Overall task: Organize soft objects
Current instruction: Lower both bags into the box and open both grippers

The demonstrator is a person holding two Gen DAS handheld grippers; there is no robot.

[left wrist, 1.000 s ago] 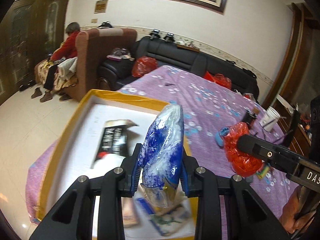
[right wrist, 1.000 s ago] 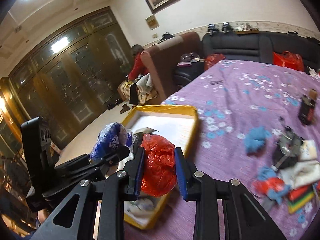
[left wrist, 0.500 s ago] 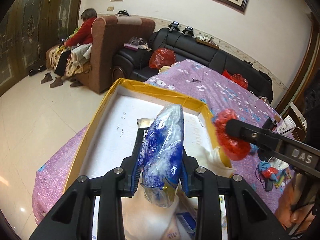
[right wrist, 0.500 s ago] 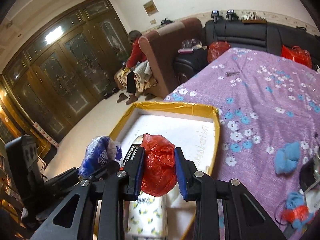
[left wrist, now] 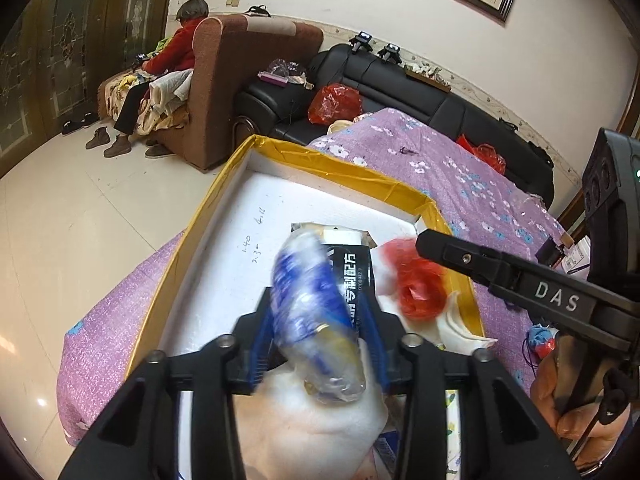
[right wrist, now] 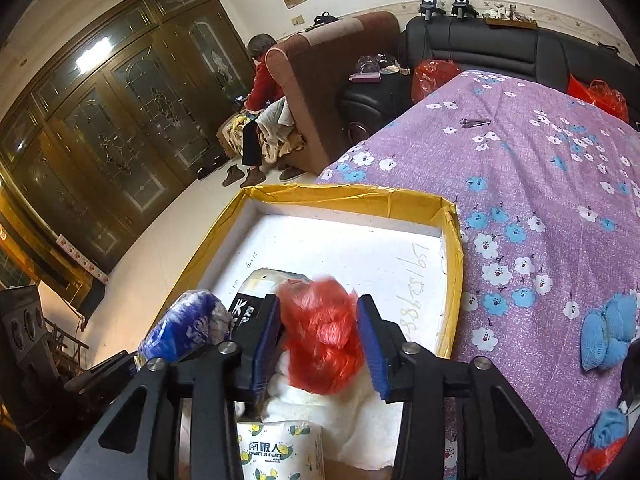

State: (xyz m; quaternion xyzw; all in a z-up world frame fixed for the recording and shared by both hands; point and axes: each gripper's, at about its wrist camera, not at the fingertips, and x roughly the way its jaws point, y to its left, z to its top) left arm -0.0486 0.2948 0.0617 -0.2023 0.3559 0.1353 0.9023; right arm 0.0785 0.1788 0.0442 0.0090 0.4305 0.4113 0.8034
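A shallow box with a yellow rim (right wrist: 451,236) and a white floor sits at the edge of a table under a purple flowered cloth (right wrist: 540,200). The sorting looks partly done. Already in the box are a black printed packet (left wrist: 352,276), a white fluffy cloth (right wrist: 360,412) and a pack of tissues with a yellow pattern (right wrist: 280,454). Left outside, on the cloth to the right, are a light blue knitted piece (right wrist: 608,332) and a smaller blue and red bundle (right wrist: 608,436) — these appear to be waiting their turn.

Two items are being let go over the box at this moment. The left gripper (left wrist: 320,328) has a blue and white plastic bag (left wrist: 316,312), stuffed and roughly tube-shaped, between its blue pads. Its jaws are opening; the bag is blurred, tilted to the right, and a gap shows on its right side, so it seems to be slipping free above the white cloth.

The right gripper (right wrist: 318,340) has a crumpled red plastic bag (right wrist: 324,340) between its pads. Its jaws are also opening — the bag is blurred and no longer squeezed, with space at both pads, and it sits just above the white cloth at the near end of the box.

A hand (left wrist: 568,396) holding the right gripper's handle shows at the lower right of the left camera's view. Beyond the table, a person in red sits by a brown armchair (left wrist: 248,88).
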